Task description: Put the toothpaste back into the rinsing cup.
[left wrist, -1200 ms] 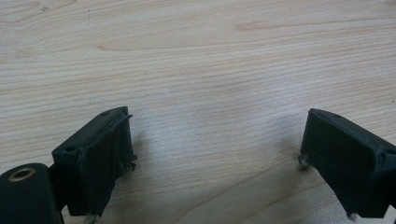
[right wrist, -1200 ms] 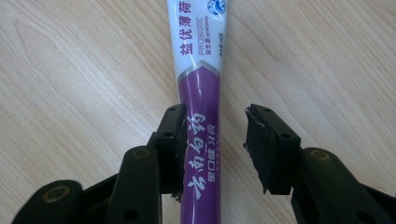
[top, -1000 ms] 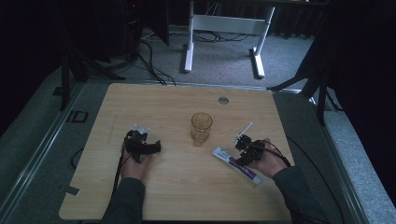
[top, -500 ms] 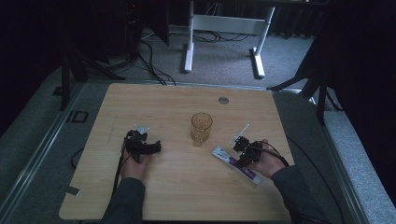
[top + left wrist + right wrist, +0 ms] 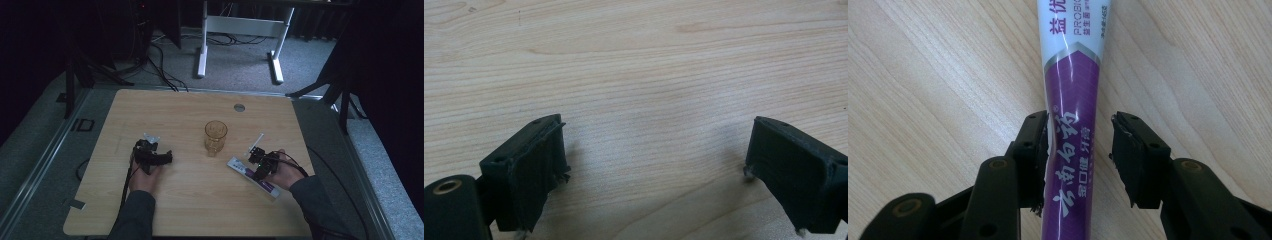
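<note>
Wooden table (image 5: 190, 200) in a dim room, with a toothpaste tube (image 5: 252, 175) lying flat to the right of the amber glass (image 5: 215, 136).

The right gripper (image 5: 1079, 150) straddles the tube, jaws parted and one side not touching, likely aligning for a grasp; the tube's ends are cropped there. Left of the glass, the left gripper (image 5: 654, 165) rests wide open and empty.

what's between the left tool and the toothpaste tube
In the high view, the amber glass stands on the table roughly between the left tool and the toothpaste tube, slightly farther back; the rest is bare wood.
</note>
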Available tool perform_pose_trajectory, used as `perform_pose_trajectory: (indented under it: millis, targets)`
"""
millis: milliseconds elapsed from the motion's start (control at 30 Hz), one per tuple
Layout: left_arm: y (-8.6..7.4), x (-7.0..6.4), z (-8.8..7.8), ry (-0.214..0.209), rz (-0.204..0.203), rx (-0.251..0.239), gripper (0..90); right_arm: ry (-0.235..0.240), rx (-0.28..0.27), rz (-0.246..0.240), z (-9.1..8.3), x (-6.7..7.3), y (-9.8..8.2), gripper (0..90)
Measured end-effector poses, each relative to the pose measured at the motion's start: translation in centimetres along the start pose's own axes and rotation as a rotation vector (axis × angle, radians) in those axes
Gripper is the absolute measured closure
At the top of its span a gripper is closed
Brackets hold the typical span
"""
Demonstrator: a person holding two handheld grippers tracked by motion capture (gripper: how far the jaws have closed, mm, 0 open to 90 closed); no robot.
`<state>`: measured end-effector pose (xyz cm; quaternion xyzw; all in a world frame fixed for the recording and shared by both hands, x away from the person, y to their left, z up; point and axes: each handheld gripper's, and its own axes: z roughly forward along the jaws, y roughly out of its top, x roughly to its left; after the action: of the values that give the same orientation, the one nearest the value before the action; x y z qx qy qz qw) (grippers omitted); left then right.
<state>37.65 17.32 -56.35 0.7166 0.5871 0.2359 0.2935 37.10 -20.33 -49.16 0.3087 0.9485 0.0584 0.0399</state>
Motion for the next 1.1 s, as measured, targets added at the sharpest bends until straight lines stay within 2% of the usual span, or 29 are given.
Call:
perform_pose_trajectory:
  millis: [1100]
  targets:
    - [0.0,0.0,0.0,0.0,0.0,0.0,9.0,0.017,0.075,-0.005,2.3,0.1,0.3,58.1]
